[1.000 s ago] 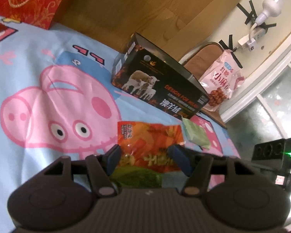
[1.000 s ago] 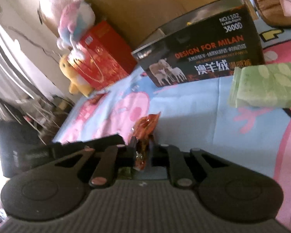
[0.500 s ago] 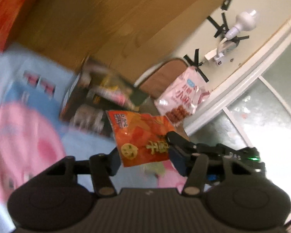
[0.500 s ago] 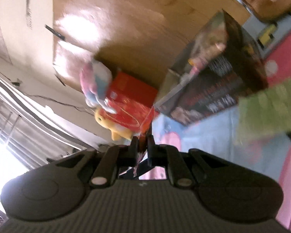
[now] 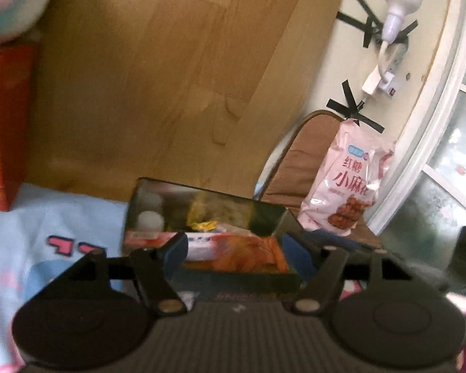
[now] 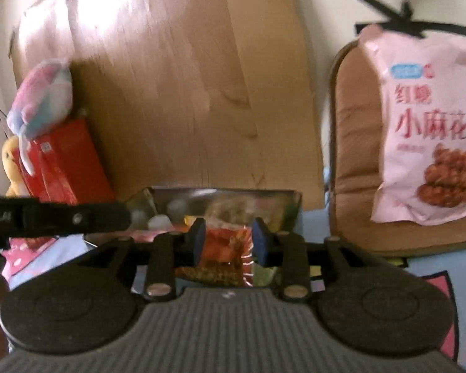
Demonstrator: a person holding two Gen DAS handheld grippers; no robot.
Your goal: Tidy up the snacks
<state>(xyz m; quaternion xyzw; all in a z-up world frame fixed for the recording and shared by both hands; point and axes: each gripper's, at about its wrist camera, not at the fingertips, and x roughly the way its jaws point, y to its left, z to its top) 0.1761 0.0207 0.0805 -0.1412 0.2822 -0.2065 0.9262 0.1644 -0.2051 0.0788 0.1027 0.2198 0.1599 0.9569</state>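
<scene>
The orange snack packet (image 5: 251,253) lies low in the frame's middle, dropping into the open black box (image 5: 208,205) among other snacks: the release step, I judge. Both the left gripper (image 5: 239,253) and the right gripper (image 6: 230,242) have just been opening, pads clear of the packet between them. Next, withdraw upward, avoiding the box's rim; the wooden board (image 5: 158,77) behind limits forward room.

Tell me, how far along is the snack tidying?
Several packets already lie in the open black box. The orange snack packet sits over the box between the right gripper's jaws, which have just been opening. The big pink bag on the chair is still outside.
</scene>
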